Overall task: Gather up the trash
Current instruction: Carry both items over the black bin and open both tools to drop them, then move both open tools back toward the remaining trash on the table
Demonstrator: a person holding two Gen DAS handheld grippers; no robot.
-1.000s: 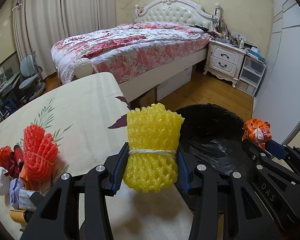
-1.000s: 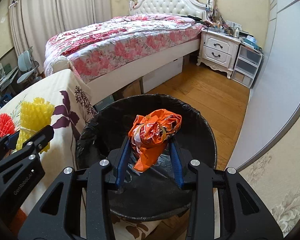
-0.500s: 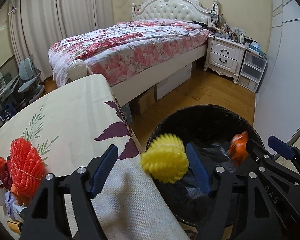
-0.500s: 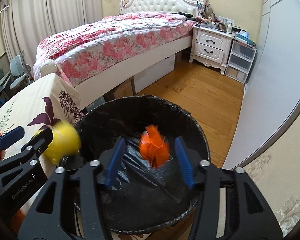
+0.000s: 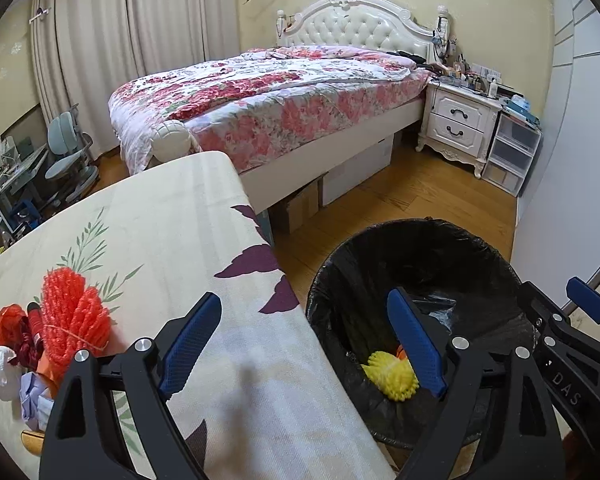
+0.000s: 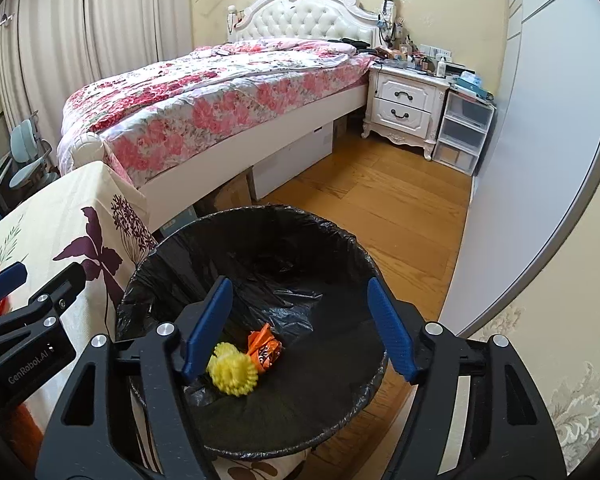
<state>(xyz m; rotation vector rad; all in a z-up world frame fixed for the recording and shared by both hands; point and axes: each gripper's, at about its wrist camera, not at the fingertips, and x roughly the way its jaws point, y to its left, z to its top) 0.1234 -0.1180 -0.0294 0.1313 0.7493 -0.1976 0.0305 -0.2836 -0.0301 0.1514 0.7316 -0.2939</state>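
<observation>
A black-lined trash bin (image 6: 340, 240) stands on the floor beside the table; it also shows in the left wrist view (image 5: 420, 232). A yellow foam net (image 6: 233, 374) and an orange wrapper (image 6: 265, 351) lie at its bottom; the net also shows in the left wrist view (image 5: 392, 376). My right gripper (image 6: 298, 328) is open and empty above the bin. My left gripper (image 5: 306, 344) is open and empty, spanning the table edge and the bin's rim. A red foam net (image 5: 74, 320) and other scraps (image 5: 8, 356) lie on the table at the left.
The table (image 5: 160, 232) has a cream floral cloth. A bed (image 5: 284, 96) stands beyond it, with a white nightstand (image 5: 456, 128) and plastic drawers (image 5: 512, 156) to its right. A white wall panel (image 6: 540, 160) is right of the bin.
Both grippers opened. The yellow foam net and the orange wrapper fell from them into the bin and now lie at its bottom.
</observation>
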